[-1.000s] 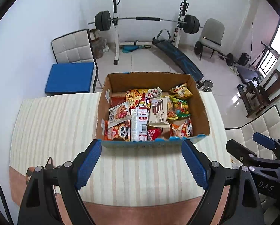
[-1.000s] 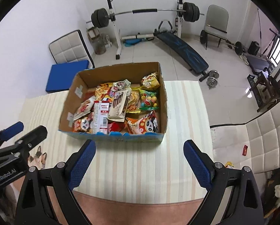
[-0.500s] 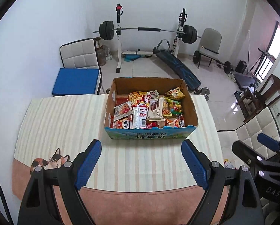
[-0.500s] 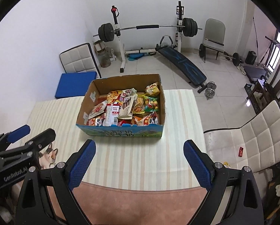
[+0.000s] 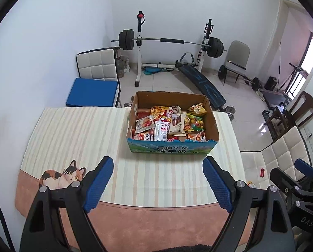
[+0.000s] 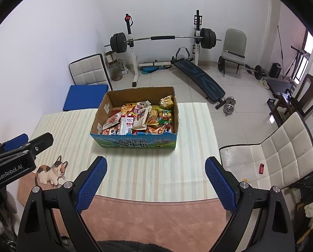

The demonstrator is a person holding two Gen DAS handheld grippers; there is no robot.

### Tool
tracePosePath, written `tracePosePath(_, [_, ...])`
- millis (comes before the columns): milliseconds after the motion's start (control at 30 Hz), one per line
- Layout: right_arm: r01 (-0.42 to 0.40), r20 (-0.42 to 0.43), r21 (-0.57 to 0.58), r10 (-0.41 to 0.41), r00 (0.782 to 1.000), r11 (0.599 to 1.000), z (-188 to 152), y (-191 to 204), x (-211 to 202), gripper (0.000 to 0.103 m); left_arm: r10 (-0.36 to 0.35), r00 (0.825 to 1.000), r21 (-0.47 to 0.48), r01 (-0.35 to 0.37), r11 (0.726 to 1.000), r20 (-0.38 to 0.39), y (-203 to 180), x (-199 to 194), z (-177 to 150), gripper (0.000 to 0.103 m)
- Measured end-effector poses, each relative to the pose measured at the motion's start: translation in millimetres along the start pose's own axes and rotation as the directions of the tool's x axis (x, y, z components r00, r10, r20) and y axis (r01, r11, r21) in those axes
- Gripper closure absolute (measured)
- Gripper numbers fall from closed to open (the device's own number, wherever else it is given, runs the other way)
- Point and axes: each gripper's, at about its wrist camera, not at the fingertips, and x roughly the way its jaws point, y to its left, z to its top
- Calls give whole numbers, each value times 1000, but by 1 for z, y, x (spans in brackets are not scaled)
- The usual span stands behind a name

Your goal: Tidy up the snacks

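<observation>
A cardboard box (image 5: 171, 149) with a blue printed front stands on the far right part of the table, also in the right wrist view (image 6: 135, 145). It holds several snack packets (image 5: 169, 124), piled together (image 6: 139, 119). My left gripper (image 5: 158, 180) is open and empty, held back above the table's near edge. My right gripper (image 6: 156, 180) is open and empty, also well short of the box. Each gripper shows at the edge of the other's view.
The table has a striped cream cloth (image 5: 76, 134) with a cat picture (image 5: 60, 176) at the near left. A white chair (image 6: 267, 157) stands right of the table. A blue-cushioned chair (image 5: 93, 90) and a barbell rack (image 5: 169, 42) stand behind.
Both grippers have pulled back and up from the box, which now looks smaller and farther. The near table edge and cat picture have come into view. Both stay open.
</observation>
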Motion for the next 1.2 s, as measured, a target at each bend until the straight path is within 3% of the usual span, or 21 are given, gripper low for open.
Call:
tracePosePath(267, [20, 17, 4, -20, 1000, 1000, 5, 1, 4, 2, 2, 1000, -3, -2, 1000, 5, 2, -1, -3, 15])
tracePosePath(333, [21, 15, 8, -21, 1000, 1000, 7, 0, 10, 2, 4, 1000, -1, -4, 1000, 1, 2, 4, -2, 1])
tracePosePath(1200, [101, 70, -14, -99, 993, 995, 61, 2, 80, 0, 96, 995, 27, -97, 995, 33, 2, 70, 30, 0])
